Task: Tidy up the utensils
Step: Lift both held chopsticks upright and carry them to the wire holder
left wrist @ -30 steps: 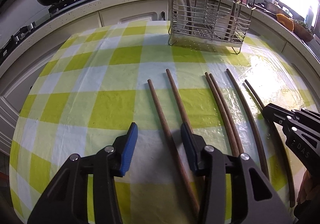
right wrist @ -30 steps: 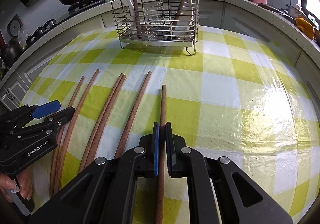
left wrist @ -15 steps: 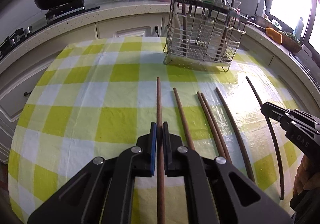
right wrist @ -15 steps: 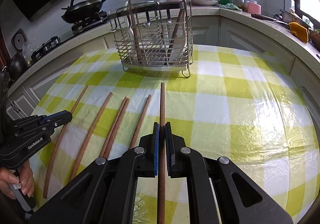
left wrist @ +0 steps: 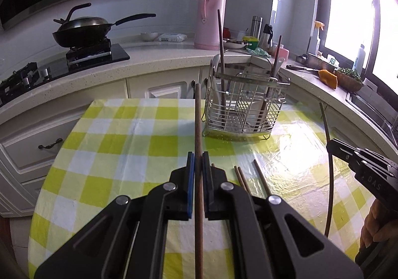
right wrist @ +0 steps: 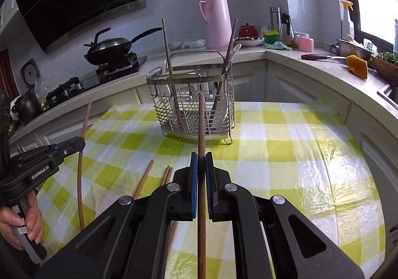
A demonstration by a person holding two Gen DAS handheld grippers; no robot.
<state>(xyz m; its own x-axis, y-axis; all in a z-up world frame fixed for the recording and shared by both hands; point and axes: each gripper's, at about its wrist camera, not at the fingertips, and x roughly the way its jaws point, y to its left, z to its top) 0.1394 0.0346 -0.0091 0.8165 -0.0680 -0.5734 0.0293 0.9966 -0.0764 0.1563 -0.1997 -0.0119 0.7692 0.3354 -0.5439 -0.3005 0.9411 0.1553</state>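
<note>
The desk (right wrist: pixel 286 149) was covered in a yellow-checked cloth (left wrist: pixel 119 144); a wire rack (right wrist: pixel 194 114) and loose chopsticks (right wrist: pixel 143 180) were left on it.

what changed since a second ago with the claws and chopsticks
The left claw closed on a chopstick that lay on the table; both claws then rose, lifting theirs clear of the checked cloth. The right claw stayed shut on its chopstick. The wire rack and remaining chopsticks stayed put.
</note>
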